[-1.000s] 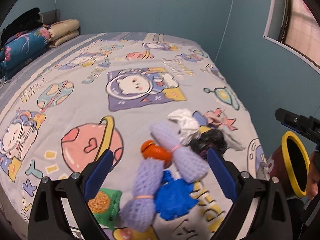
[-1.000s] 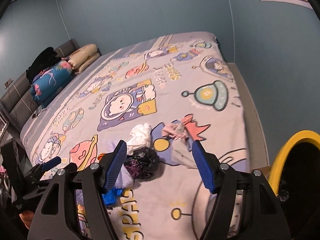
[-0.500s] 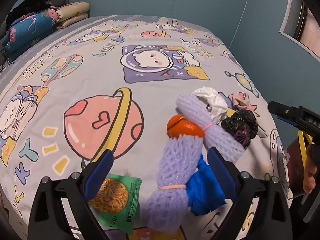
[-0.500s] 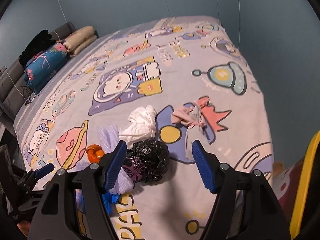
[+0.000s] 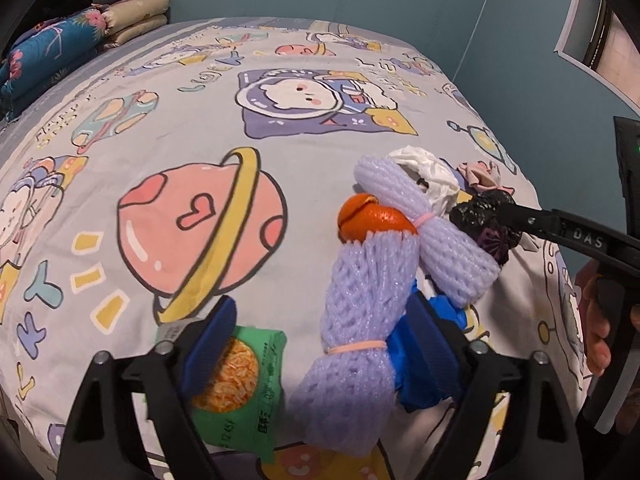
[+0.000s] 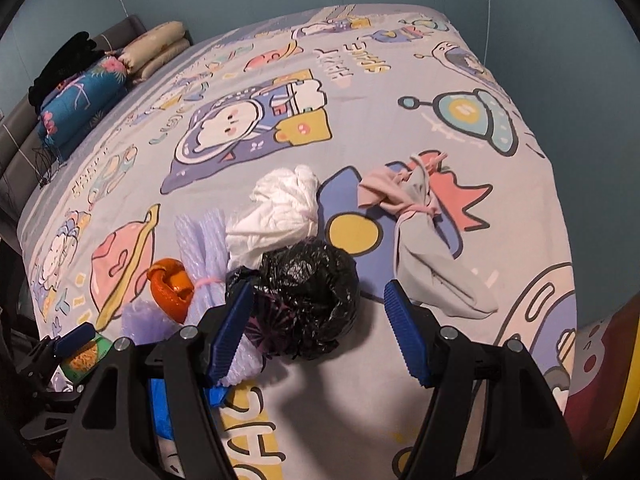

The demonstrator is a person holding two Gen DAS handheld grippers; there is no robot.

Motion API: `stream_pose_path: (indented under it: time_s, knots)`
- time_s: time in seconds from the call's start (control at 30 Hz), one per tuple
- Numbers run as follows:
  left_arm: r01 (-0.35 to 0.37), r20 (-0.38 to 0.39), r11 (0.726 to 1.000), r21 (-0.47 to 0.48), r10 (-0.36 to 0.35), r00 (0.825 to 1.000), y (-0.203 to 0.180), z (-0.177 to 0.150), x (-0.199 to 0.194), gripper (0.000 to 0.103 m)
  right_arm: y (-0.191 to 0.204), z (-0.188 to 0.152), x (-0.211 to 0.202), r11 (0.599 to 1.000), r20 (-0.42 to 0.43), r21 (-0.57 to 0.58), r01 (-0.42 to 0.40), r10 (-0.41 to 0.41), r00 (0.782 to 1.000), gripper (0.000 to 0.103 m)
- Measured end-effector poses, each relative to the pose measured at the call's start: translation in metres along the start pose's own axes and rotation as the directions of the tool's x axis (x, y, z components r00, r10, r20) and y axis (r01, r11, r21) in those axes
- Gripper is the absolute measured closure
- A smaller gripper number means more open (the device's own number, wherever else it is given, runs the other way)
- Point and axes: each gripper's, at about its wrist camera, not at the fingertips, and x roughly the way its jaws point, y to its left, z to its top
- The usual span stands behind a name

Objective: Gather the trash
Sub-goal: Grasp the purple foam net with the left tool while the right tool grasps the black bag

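Trash lies in a heap near the bed's foot. My left gripper (image 5: 320,344) is open, its jaws on either side of a lilac foam net (image 5: 356,320), with a green snack packet (image 5: 236,376) under the left jaw and blue plastic (image 5: 420,360) by the right. An orange peel (image 5: 372,218), a second foam net (image 5: 436,240) and white crumpled paper (image 5: 424,172) lie beyond. My right gripper (image 6: 320,332) is open, just short of a black plastic bag (image 6: 308,284). A pink-grey cloth wad (image 6: 420,220) lies to its right.
The cartoon-print bedsheet (image 5: 200,112) covers the bed. Pillows and a blue floral bolster (image 6: 80,100) are stacked at the headboard. A yellow-rimmed bin edge (image 6: 624,420) shows at the lower right, off the bed. Teal walls surround the bed.
Both grippers have moved down and forward toward the trash heap. The left now straddles the lilac foam net; the right has closed in on the black bag. Both stay open.
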Motion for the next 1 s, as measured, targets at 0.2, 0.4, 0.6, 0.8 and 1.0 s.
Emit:
stream_pose_path:
  time_s: [0.2,0.4,0.6,0.8,1.0]
  knots:
    - [0.012,-0.016,1.000,0.028,-0.011,1.000,-0.005,-0.003,0.006,0.036,0.001,0.000,0.010,1.000,-0.028,0.008,-0.006,0.006,1.000,0.040]
    - [0.031,-0.032,0.999,0.042,-0.029,0.999,-0.008,-0.006,0.009,0.054,0.011,0.001,0.017,1.000,-0.039,-0.013,-0.010,0.010,0.999,0.047]
    - [0.026,-0.029,0.997,0.072,-0.024,0.999,-0.015,-0.008,0.007,0.070,0.017,-0.002,0.020,0.999,-0.024,-0.035,-0.015,0.014,1.000,0.059]
    - [0.034,-0.026,0.998,0.060,-0.033,0.999,-0.013,-0.005,0.001,0.078,0.016,-0.001,0.017,0.999,-0.006,-0.037,-0.027,0.027,1.000,0.075]
    - [0.032,0.003,0.998,0.059,-0.032,0.999,-0.011,0.003,-0.015,0.082,0.014,0.001,0.008,0.999,0.017,-0.026,-0.044,0.044,0.999,0.079]
